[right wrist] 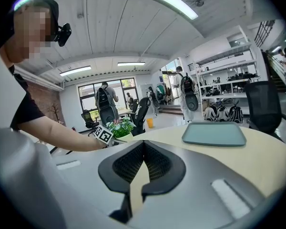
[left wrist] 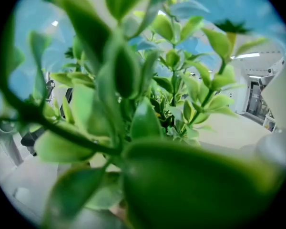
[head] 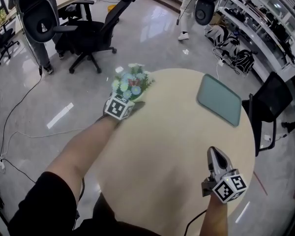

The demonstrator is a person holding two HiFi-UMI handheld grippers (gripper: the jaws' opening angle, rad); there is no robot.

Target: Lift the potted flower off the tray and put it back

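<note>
The small potted flower with pale blue and white blossoms and green leaves is sitting in the upper middle of the head view, at the left rim of the round beige table. It is well apart from the grey-green rectangular tray, which is lying at the table's upper right. The left gripper is reaching right in under the blossoms. Its own view is filling with blurred green leaves, so I cannot tell how its jaws are standing or whether the pot is resting on the table. Down at the lower right, the right gripper is hovering over the table with its jaws pressed together and gripping nothing. A black office chair is standing on the glossy floor at the upper left.
</note>
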